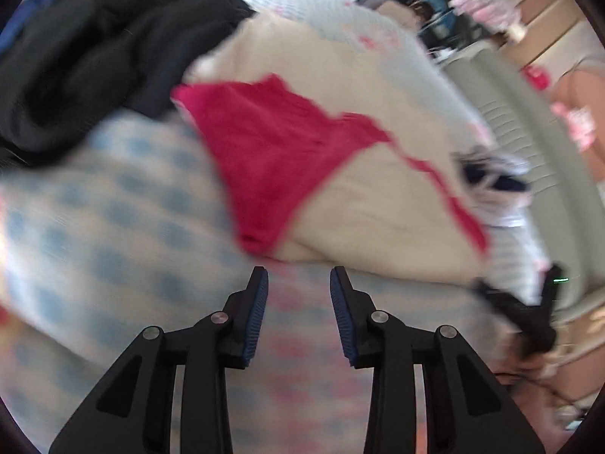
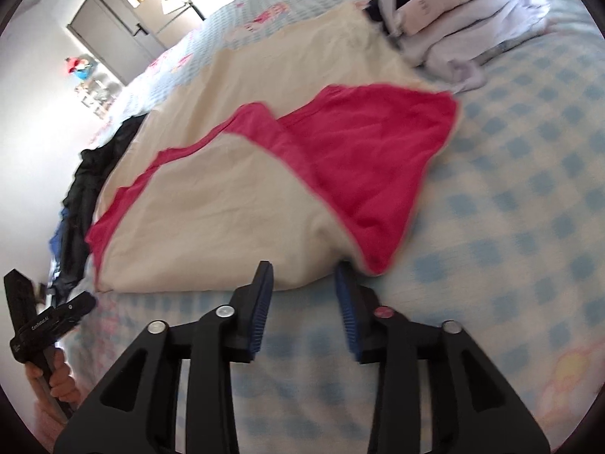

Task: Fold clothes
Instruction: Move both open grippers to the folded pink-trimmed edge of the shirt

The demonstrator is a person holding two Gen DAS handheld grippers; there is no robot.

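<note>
A cream garment with pink trim (image 2: 234, 196) lies spread on the bed (image 2: 529, 208), partly folded, so that its pink lining (image 2: 363, 159) is turned up as a broad flap on the right half in the right wrist view. A narrow pink edge (image 2: 128, 196) runs along its left side. In the left wrist view, which is blurred, the same cream garment (image 1: 378, 204) lies ahead of the claw with the pink flap (image 1: 272, 159) towards its left.

The right claw (image 2: 304, 276) hovers at the garment's near edge, its jaws apart with nothing between them; the right-hand pad sits just beside the pink flap's near tip, and whether it touches cannot be told. The left claw (image 1: 298, 280) is likewise open and empty, just short of the garment's near edge over the checked bedsheet (image 1: 113, 208). From the right wrist view the left claw's body (image 2: 41, 321) shows at the far left, held in a hand (image 2: 56, 382).

A heap of dark clothes (image 1: 94, 56) lies to the garment's left, at the bed's edge. At the far right of the bed sits a stack of folded pale clothes (image 2: 461, 11). Beyond the bed stands a grey cabinet (image 2: 124, 34) against a white wall.
</note>
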